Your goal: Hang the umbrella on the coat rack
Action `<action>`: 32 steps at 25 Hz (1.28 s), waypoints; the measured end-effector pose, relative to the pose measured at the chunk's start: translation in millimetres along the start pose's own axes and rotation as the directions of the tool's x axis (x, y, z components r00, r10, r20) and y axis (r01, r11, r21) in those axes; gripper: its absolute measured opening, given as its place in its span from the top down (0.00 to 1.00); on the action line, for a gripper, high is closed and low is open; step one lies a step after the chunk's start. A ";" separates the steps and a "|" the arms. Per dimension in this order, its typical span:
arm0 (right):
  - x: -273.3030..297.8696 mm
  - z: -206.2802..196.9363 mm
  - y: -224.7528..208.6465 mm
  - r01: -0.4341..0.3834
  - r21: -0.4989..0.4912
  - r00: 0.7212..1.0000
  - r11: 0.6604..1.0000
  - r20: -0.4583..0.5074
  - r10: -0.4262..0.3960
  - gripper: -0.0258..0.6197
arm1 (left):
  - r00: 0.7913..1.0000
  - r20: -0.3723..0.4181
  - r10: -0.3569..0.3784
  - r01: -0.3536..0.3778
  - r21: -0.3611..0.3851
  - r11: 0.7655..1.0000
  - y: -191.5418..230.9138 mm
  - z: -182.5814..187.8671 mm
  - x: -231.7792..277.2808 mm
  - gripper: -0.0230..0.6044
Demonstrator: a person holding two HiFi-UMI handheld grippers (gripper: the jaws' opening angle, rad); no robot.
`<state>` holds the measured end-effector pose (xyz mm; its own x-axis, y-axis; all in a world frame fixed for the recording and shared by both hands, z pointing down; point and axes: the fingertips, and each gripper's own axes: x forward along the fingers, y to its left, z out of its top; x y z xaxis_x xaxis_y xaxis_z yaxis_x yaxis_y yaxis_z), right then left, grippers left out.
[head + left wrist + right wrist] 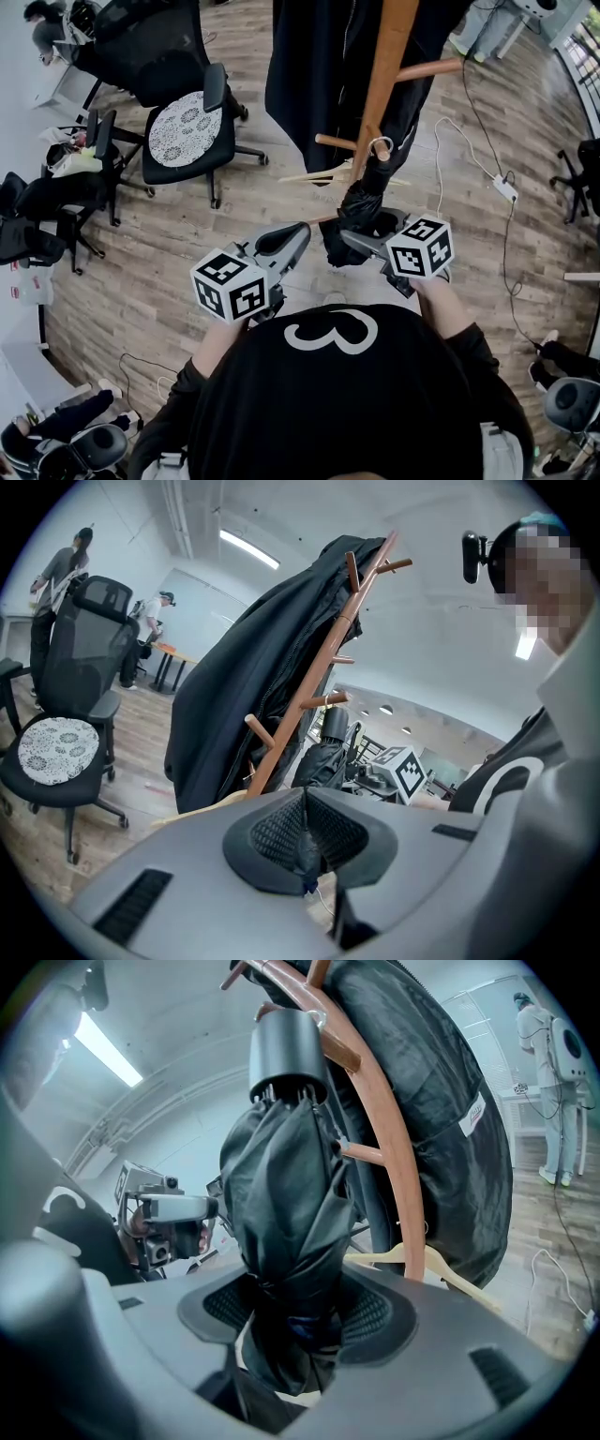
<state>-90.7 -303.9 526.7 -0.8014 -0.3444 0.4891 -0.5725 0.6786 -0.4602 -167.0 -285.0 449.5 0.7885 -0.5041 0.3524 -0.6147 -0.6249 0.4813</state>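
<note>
Right tool point(300, 1312): jaws clamped on the lower part of the folded black umbrella point(291, 1194), fabric bunched between the pads. The umbrella stands upright out of the jaws, with its grey handle end on top, right against the post of the wooden rack point(394, 1176) and beside a peg point(333, 142). Cannot tell whether its loop sits on the peg.

Left tool point(305, 841): jaws pressed together. It is held just left of the right tool, apart from the umbrella and pointing toward the rack.

A black coat point(309, 75) hangs on the rack, above and behind the umbrella. A pale wooden hanger point(441, 1265) sits low at the post. An office chair point(187, 131) stands on the wood floor point(281, 37), well left of the rack.
</note>
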 end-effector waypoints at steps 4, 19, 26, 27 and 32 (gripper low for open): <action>2.8 0.8 -6.9 0.001 0.004 1.000 1.000 -0.003 -0.001 0.55 | 1.000 0.005 0.006 -0.006 0.005 1.000 1.0 2.4 -1.1 0.93; 12.3 5.6 -31.4 0.018 0.053 1.000 0.998 -0.022 -0.017 0.55 | 1.000 0.009 -0.004 0.004 0.012 1.000 2.2 10.4 5.7 0.93; 16.6 2.2 -41.6 0.057 0.021 0.998 0.998 -0.040 -0.056 0.55 | 1.000 0.012 0.012 -0.012 0.004 1.000 5.9 7.8 -1.6 0.93; 17.3 2.2 -44.9 0.069 0.008 0.997 0.998 -0.041 -0.069 0.55 | 1.000 0.013 0.015 -0.015 0.002 1.000 6.9 7.7 -2.6 0.93; 20.2 3.4 -58.2 0.118 -0.053 0.992 0.992 -0.037 -0.120 0.55 | 1.000 0.016 0.024 -0.023 -0.008 1.000 13.0 6.0 -9.7 0.93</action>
<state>-74.2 -352.6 560.9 -0.7197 -0.3995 0.5679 -0.6534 0.6662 -0.3595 -182.8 -291.9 447.5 0.7733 -0.5282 0.3507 -0.6328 -0.6081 0.4794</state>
